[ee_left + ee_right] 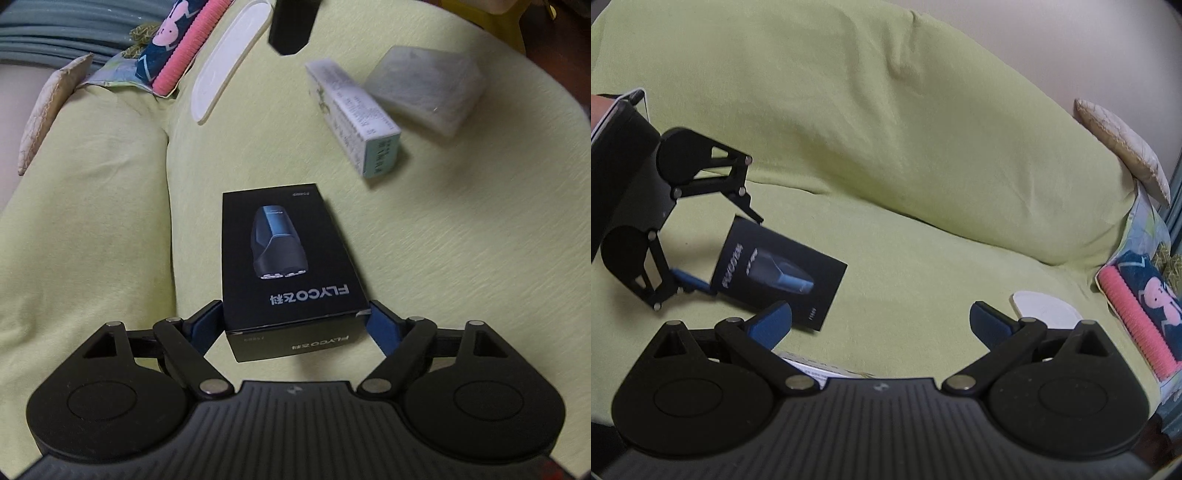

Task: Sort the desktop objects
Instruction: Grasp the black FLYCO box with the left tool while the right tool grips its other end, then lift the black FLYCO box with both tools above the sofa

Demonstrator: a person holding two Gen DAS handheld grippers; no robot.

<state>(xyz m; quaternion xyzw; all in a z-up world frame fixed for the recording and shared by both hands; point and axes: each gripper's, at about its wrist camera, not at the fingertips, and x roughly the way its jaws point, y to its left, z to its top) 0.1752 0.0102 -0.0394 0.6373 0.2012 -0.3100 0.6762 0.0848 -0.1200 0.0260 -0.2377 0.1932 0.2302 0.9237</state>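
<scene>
Surface is a yellow-green sheet [92,221] over soft cushions, more sofa or bed than table.

Far left, left wrist view: beige quilted pad [48,118] at the edge, then a navy pouch with a pink rabbit and pink ribbed band [177,48], then a long white plastic lid [229,59] lying flat just beside it. These three sit close together along the back edge; whether they were sorted there I cannot tell.

Centre: left gripper [295,317] has its jaws clamped on the near end of the black shaver box [288,251], one blue pad on each side. In the right wrist view the box looks tilted, its far end low near the sheet; lifted or dragged, I cannot say.

Right of centre: white and teal carton [354,118] lies on its side, well apart from the black box. Just beside it, a clear flat plastic case [428,85]. Both are blurred.

Right gripper [881,321]: jaws wide, holding nothing, hovering above the sheet with the carton's edge showing under its body.

Judgement: early to middle. One box in hand and not yet placed; carton and clear case appear untouched. No obvious destination visible.
</scene>
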